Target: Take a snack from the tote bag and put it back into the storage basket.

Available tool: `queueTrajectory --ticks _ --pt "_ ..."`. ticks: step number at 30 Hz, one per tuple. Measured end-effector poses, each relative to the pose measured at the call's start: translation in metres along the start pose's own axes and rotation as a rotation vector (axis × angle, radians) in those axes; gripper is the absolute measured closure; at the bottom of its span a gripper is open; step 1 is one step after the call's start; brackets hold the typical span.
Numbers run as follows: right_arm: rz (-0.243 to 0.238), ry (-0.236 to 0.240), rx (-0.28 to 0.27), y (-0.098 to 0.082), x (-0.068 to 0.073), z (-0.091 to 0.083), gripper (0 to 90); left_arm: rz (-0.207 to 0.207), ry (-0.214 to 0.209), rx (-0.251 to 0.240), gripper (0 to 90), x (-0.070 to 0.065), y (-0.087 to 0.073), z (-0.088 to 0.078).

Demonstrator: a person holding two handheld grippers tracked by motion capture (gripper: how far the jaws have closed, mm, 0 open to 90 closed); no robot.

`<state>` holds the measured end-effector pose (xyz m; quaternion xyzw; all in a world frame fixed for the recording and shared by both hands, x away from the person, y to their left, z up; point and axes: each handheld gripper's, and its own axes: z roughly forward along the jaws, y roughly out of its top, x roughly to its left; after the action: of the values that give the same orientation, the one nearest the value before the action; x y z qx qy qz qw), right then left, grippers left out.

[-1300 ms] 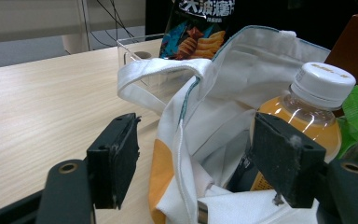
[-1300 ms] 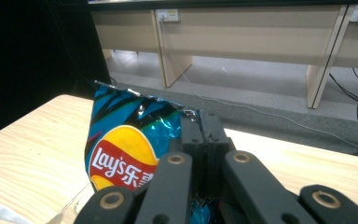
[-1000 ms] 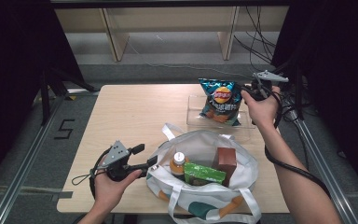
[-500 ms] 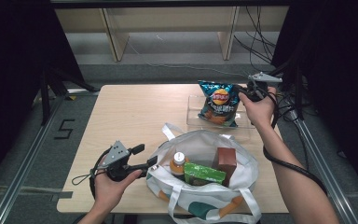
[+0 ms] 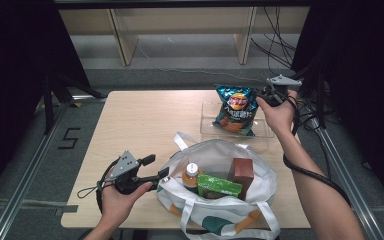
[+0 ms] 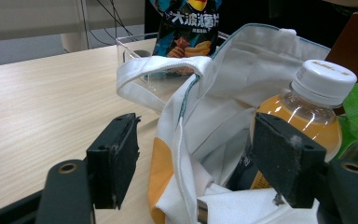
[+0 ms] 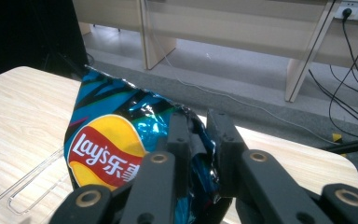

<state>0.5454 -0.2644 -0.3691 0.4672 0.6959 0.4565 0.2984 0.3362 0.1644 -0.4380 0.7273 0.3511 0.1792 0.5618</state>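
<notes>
A blue Lay's chip bag (image 5: 235, 107) (image 7: 107, 154) stands leaning in a clear tray (image 5: 260, 131) at the table's far right. My right gripper (image 5: 267, 95) (image 7: 198, 119) is at the bag's upper right corner. Its jaws have just been opening, and the crinkled foil edge sits loose in the narrow gap between them. My left gripper (image 5: 155, 167) (image 6: 193, 140) is open and straddles the rim of a white tote bag (image 5: 215, 150) (image 6: 214, 107), with one jaw outside and one inside beside an orange drink bottle (image 5: 191, 172) (image 6: 307, 107).
Inside the tote a green packet (image 5: 219, 186) and a brown box (image 5: 242, 172) stand next to the bottle. A tote handle (image 6: 163, 70) loops toward the tray. Bare wooden tabletop (image 5: 140, 120) spreads to the left. Cables hang off the table's right edge.
The right hand has shifted slightly away at the chip bag's corner, and the bag stays in the tray. The left hand and the tote have not moved.
</notes>
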Motion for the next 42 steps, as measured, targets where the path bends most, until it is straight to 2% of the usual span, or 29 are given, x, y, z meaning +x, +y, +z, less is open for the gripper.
queueTrajectory --ticks 4,6,11,15,16,18,25,27,28,30,31,32,33,36,37,38,39,42 --pt "-0.034 -0.019 -0.008 -0.001 -0.001 0.001 73.8 0.001 -0.002 0.001 31.2 0.0 0.0 0.0" --pt "-0.027 -0.027 -0.018 -0.001 0.0 0.002 70.1 0.001 -0.002 0.003 31.2 0.0 0.0 0.0" --pt "-0.056 -0.039 -0.002 0.001 -0.002 0.002 62.5 -0.001 -0.002 0.003 31.2 0.0 0.0 0.001" --pt "-0.038 -0.052 -0.014 0.003 0.001 -0.001 60.2 0.001 -0.001 0.001 31.2 0.0 0.0 0.0" --pt "-0.04 -0.059 -0.036 0.004 0.001 0.0 60.0 0.0 0.0 0.0 31.2 0.0 0.0 0.0" --pt "-0.042 -0.042 -0.025 0.006 0.001 -0.003 59.3 -0.002 -0.002 -0.008 31.2 0.0 0.0 0.0" --pt "-0.041 -0.038 -0.052 0.008 0.002 -0.018 60.1 0.002 -0.005 -0.01 31.2 0.0 0.001 0.0" --pt "-0.036 -0.034 -0.043 0.009 0.002 -0.022 60.2 0.004 -0.003 -0.01 31.2 0.0 0.001 0.0" --pt "-0.052 -0.037 -0.047 0.009 0.001 -0.023 60.2 0.003 0.005 -0.004 31.2 0.0 0.001 -0.001" --pt "-0.052 -0.03 -0.043 0.009 0.0 -0.027 60.2 0.004 -0.002 -0.01 31.1 0.0 0.001 0.0" --pt "-0.036 -0.024 -0.039 0.008 0.0 -0.029 60.2 0.006 0.0 -0.008 31.1 0.0 0.001 0.0" --pt "-0.052 -0.03 -0.047 0.008 -0.001 -0.029 60.2 0.005 0.004 -0.007 31.1 -0.001 0.001 -0.001" --pt "-0.038 -0.02 -0.042 0.008 0.0 -0.031 60.2 0.001 0.006 -0.008 31.1 -0.001 0.001 -0.001" --pt "-0.054 -0.002 -0.048 0.006 0.001 -0.037 59.9 0.003 0.008 -0.008 31.1 0.001 0.001 -0.002" --pt "-0.038 0.008 -0.039 0.006 0.003 -0.04 59.8 0.003 0.008 -0.008 31.1 0.001 0.001 -0.002" --pt "-0.057 0.014 -0.053 0.005 0.002 -0.041 59.8 0.003 0.009 -0.008 31.1 0.001 0.001 -0.002" --pt "-0.035 0.024 -0.051 0.005 0.004 -0.044 59.6 0.004 0.009 -0.008 31.1 0.0 0.001 -0.002" --pt "-0.045 0.051 -0.049 0.004 0.003 -0.053 59.1 0.001 0.005 -0.016 31.1 -0.001 0.001 -0.001"
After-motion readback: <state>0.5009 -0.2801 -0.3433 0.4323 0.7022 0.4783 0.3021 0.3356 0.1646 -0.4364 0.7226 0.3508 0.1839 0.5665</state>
